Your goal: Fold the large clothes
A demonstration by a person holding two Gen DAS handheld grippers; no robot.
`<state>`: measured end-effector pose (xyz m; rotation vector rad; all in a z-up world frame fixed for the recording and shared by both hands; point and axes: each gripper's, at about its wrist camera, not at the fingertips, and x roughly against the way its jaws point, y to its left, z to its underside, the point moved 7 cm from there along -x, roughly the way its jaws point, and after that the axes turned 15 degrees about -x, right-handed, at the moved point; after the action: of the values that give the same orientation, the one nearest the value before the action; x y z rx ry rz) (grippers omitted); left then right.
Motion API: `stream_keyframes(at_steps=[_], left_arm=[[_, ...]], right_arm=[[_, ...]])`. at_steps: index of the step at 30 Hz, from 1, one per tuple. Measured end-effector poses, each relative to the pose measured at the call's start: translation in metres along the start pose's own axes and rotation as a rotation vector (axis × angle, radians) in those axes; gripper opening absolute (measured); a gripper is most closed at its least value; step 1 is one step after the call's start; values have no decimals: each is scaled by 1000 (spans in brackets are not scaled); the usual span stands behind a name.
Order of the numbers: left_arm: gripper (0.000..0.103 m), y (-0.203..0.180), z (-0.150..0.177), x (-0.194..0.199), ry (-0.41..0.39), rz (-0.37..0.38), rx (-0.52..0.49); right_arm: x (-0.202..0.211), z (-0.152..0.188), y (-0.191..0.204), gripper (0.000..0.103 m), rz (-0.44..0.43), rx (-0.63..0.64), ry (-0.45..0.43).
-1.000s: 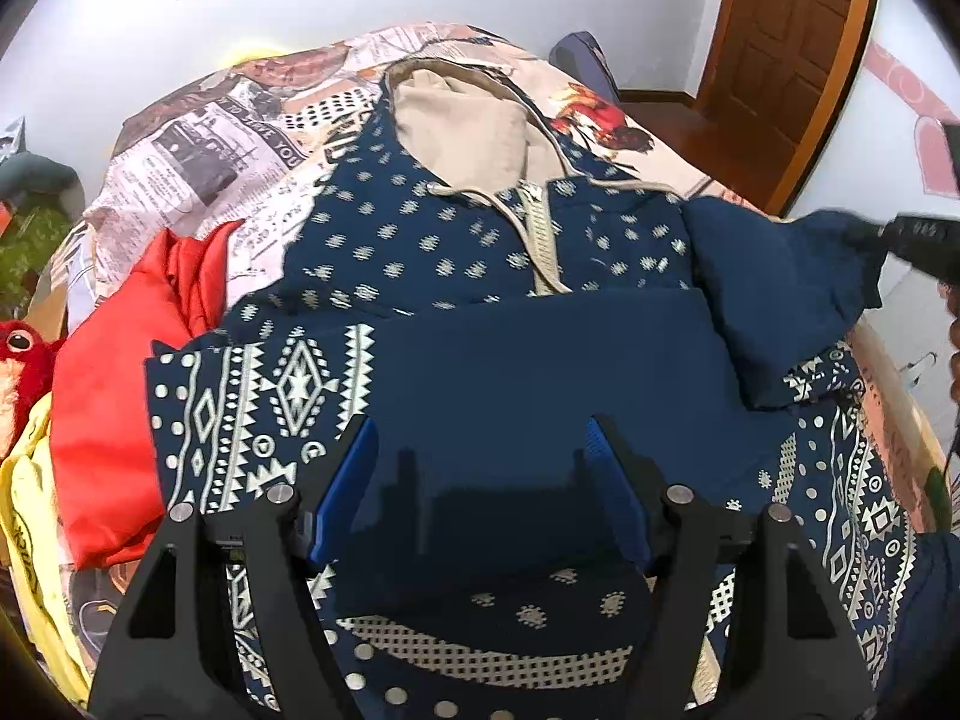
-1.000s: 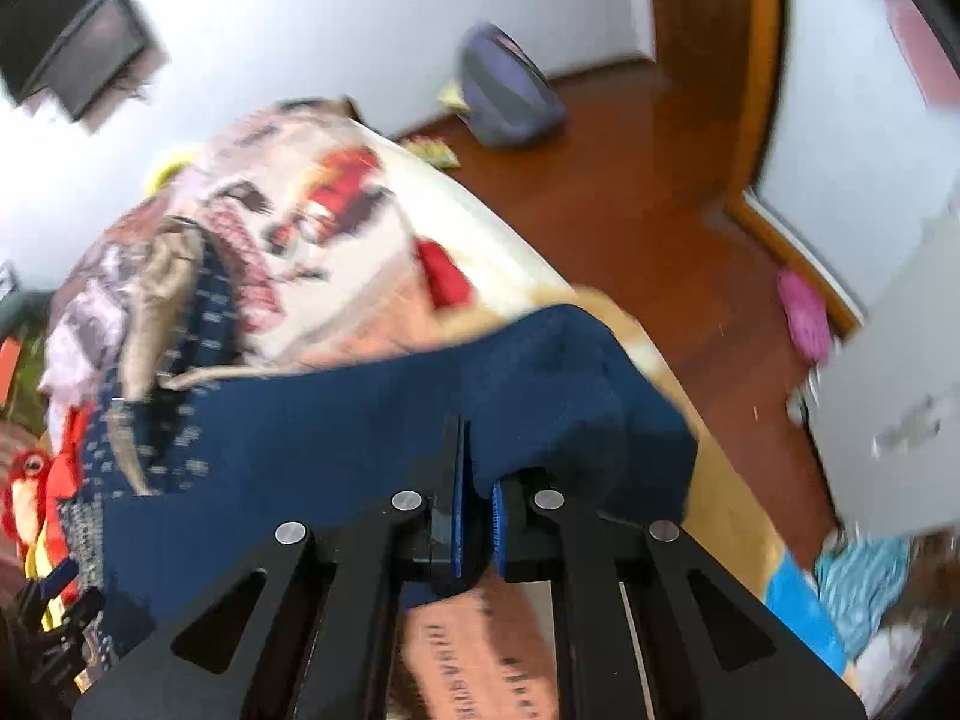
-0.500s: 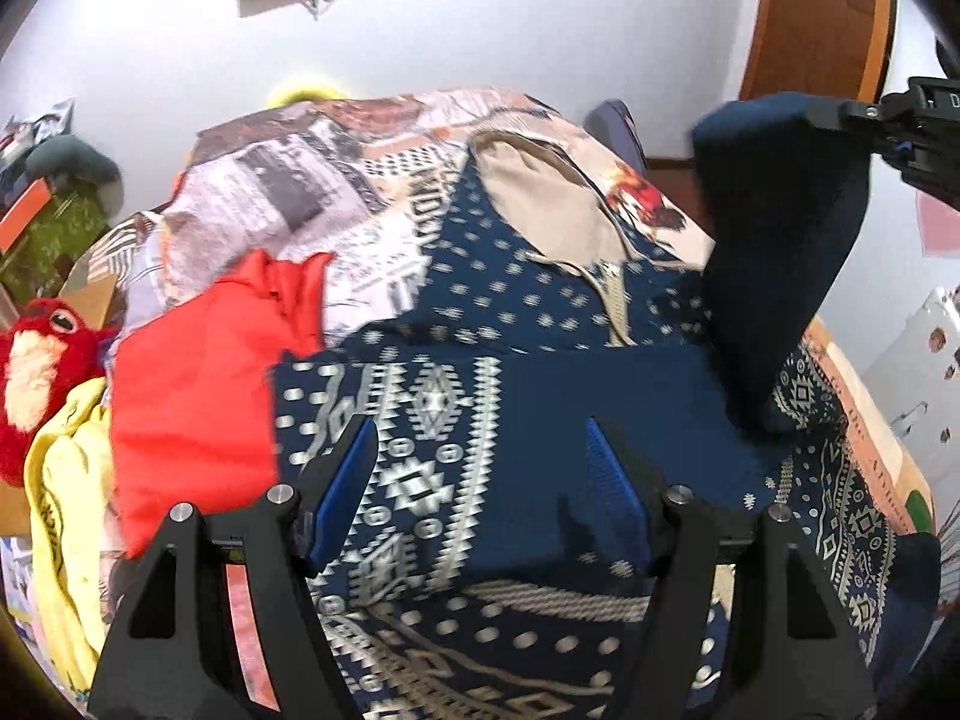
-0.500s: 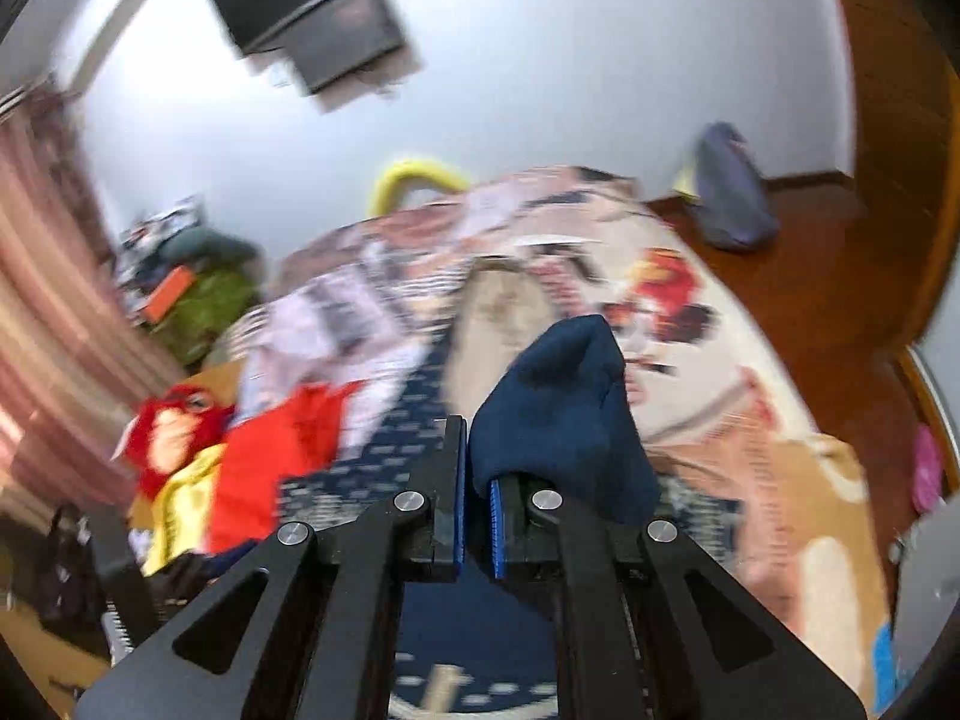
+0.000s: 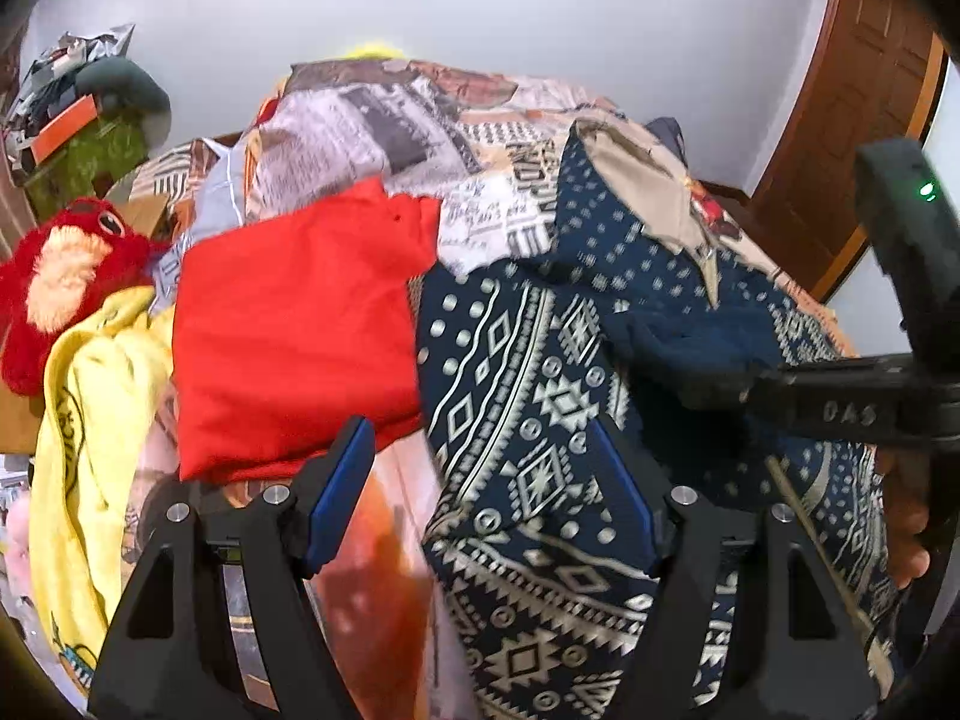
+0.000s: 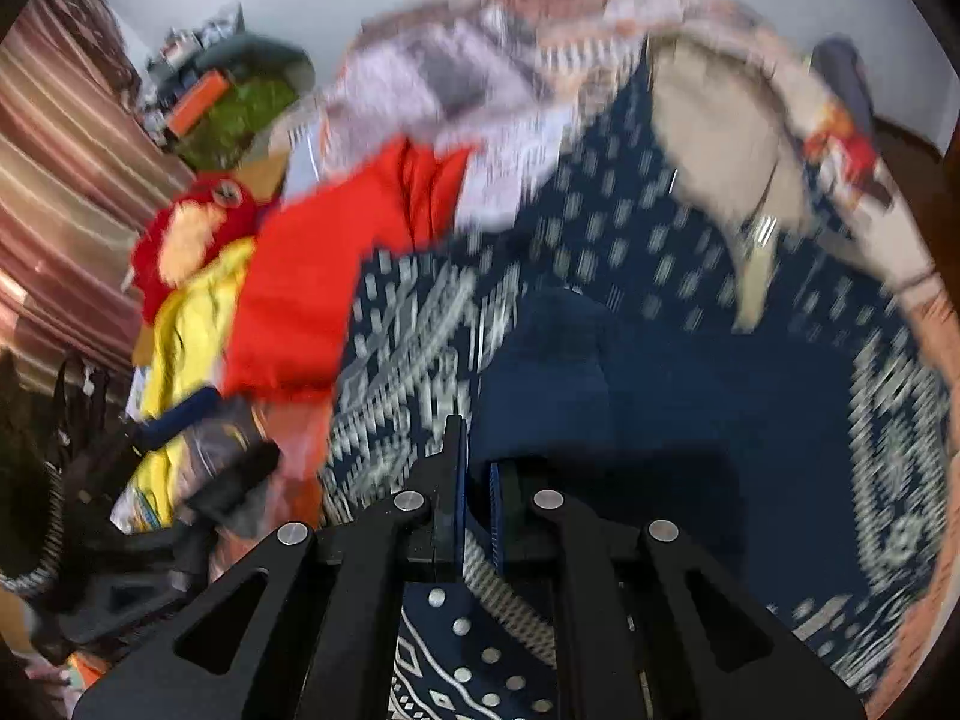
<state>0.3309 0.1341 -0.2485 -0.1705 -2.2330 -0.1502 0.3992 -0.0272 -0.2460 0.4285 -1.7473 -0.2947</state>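
A navy hoodie point(image 5: 528, 390) with white patterning and a beige hood point(image 5: 636, 180) lies spread on the bed. My left gripper point(image 5: 480, 498) hovers open above the hoodie's left edge, with nothing between its blue pads point(image 5: 336, 492). My right gripper point(image 6: 474, 468) is shut on the plain navy sleeve point(image 6: 570, 372), which lies folded across the hoodie's body. In the left wrist view the right gripper point(image 5: 708, 387) comes in from the right, with the sleeve point(image 5: 678, 342) bunched at its tip and a hand behind it. The right wrist view is motion-blurred.
A folded red garment point(image 5: 294, 330) lies just left of the hoodie, beside a yellow garment point(image 5: 90, 420) and a red plush toy point(image 5: 60, 276). The bed has a newspaper-print cover point(image 5: 390, 132). A wooden door point(image 5: 852, 108) is at the right, and clutter point(image 5: 72, 138) sits by the far-left wall.
The right gripper has swung the sleeve from the hoodie's right side, up and over, onto its middle. The left gripper has shifted left, to the hoodie's left edge by the red garment.
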Motion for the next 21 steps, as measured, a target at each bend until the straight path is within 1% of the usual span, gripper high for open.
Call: stream_keyframes(at_steps=[2, 3, 4, 5, 7, 9, 11, 12, 13, 14, 15, 16, 18, 20, 21], left_arm=[[72, -1, 5, -5, 16, 5, -3], [72, -2, 6, -8, 23, 11, -7], [72, -4, 6, -10, 27, 14, -13], [72, -7, 6, -11, 28, 15, -18], [72, -12, 4, -13, 28, 18, -23], [72, -19, 0, -15, 28, 30, -28], [72, -28, -6, -16, 25, 34, -44], [72, -34, -9, -16, 23, 33, -56], [72, -37, -12, -16, 22, 32, -65], [72, -45, -17, -15, 19, 33, -82], [72, -50, -20, -16, 17, 34, -94], [72, -55, -24, -16, 17, 36, -106], [72, -72, -31, -20, 22, 37, -146], [74, -85, -33, -25, 31, 37, -186], [77, -95, -34, -31, 37, 30, -218]], right_arm=[[-10, 7, -6, 9, 27, -31, 67], [-13, 11, -9, 11, 34, -38, 103], [-13, 13, -8, 12, 32, -37, 121], [-9, 14, -8, 13, 27, -32, 128], [1, 14, -10, 17, 29, -18, 126], [18, 11, -12, 19, 19, -7, 101], [42, 3, -16, 22, 11, 5, 47], [60, -2, -21, 26, 11, 9, 2], [71, -7, -25, 33, 15, 10, -34], [83, -11, -28, 37, 18, 9, -70], [96, -16, -34, 44, 23, 7, -111], [113, -21, -43, 49, 38, 5, -161], [134, -27, -59, 52, 69, -1, -224], [152, -32, -78, 53, 122, -2, -278], [162, -33, -92, 53, 161, -1, -311]])
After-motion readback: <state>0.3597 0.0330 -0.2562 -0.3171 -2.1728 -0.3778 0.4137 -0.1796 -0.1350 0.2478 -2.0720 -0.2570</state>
